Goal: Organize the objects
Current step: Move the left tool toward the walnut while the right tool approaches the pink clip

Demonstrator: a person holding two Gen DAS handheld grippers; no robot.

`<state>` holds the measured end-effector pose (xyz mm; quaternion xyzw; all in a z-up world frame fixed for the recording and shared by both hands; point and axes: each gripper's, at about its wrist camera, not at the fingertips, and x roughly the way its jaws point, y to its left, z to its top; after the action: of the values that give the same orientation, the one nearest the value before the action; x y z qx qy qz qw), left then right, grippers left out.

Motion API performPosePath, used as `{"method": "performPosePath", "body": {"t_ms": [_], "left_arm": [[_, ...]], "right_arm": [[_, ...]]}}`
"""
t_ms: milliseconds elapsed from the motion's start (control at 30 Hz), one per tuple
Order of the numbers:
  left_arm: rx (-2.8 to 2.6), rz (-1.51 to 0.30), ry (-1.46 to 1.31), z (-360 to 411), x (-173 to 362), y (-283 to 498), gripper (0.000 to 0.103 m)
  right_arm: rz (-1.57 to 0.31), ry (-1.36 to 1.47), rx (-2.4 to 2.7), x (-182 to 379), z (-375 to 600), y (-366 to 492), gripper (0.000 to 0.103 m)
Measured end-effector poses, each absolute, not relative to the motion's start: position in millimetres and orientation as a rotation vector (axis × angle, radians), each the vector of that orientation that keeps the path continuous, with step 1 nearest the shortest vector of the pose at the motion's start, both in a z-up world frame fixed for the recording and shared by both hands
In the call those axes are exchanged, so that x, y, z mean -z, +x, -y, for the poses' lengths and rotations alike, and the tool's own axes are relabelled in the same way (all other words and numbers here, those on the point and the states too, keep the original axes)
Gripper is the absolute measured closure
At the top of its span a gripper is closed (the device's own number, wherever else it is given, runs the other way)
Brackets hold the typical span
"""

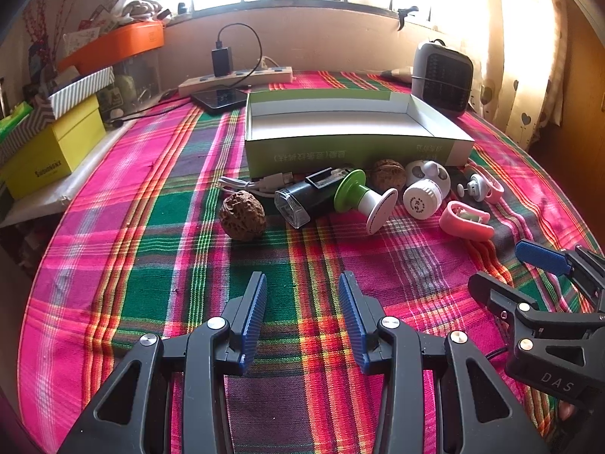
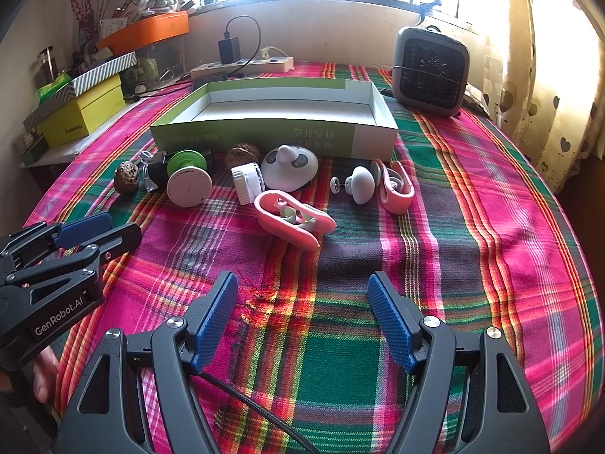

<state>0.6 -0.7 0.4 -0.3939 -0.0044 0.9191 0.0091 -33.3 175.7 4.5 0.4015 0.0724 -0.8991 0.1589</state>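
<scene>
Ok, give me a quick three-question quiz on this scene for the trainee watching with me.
1. True or false: the green box already holds some items.
2. How many walnuts lie on the cloth? A) one B) two C) three
3. Fill in: both the left gripper and the right gripper are ____.

Key:
1. False; its inside shows bare.
2. B: one walnut lies apart at the left, another walnut sits by the box.
3. Open, holding nothing.

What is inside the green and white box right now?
The green and white box shows only bare white floor and walls. Its near wall hides the floor strip just behind it.
</scene>
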Motion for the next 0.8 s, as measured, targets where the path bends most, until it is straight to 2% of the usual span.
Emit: {"method": "performPosePath", "body": {"t_ms": [300,800], "left_arm": [[-2.763,0.043,-1.195,16.1,-1.4,-0.6,0.065],[-2.743,0.229,-1.231,45.8,-7.4,-16.8,0.065]], "right_arm": [[-0.269,1.147,2.469,-7.7,-177.6,-41.6,0.031],[-0.375,1.088,2.371,-15.1,-165.1,-72.5,0.031]]}}
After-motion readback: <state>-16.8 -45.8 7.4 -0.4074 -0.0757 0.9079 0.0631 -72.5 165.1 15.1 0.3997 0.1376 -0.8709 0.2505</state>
